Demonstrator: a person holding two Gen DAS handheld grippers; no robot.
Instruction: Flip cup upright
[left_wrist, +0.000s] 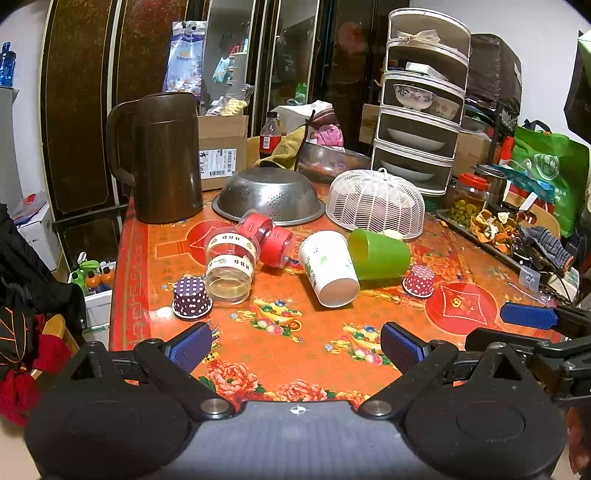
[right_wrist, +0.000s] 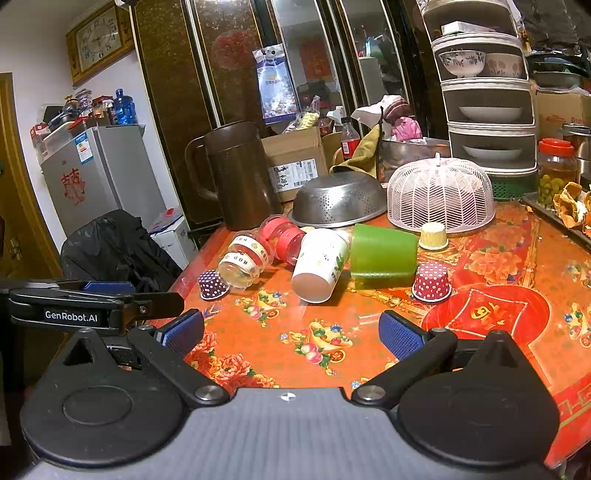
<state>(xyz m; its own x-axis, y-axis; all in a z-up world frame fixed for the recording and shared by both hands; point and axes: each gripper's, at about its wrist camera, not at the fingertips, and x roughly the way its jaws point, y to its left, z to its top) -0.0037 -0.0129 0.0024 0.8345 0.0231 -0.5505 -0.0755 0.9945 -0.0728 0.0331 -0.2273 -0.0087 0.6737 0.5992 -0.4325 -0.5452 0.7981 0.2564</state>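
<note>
A white paper cup (left_wrist: 328, 267) lies on its side mid-table, its base toward me; it also shows in the right wrist view (right_wrist: 320, 264). A green plastic cup (left_wrist: 378, 254) lies on its side just right of it, touching it, and shows in the right wrist view (right_wrist: 382, 251). My left gripper (left_wrist: 297, 345) is open and empty, low over the near table edge, well short of the cups. My right gripper (right_wrist: 291, 332) is open and empty, at about the same distance. The right gripper's fingers (left_wrist: 528, 315) show at the right of the left wrist view.
Two clear jars with red lids (left_wrist: 236, 258) lie left of the cups. Purple (left_wrist: 191, 297), red (left_wrist: 419, 280) and yellow (right_wrist: 433, 235) dotted paper liners stand nearby. Behind are a brown jug (left_wrist: 166, 158), a steel colander (left_wrist: 267, 197), a white mesh food cover (left_wrist: 376, 203) and a tiered dish rack (left_wrist: 421, 99).
</note>
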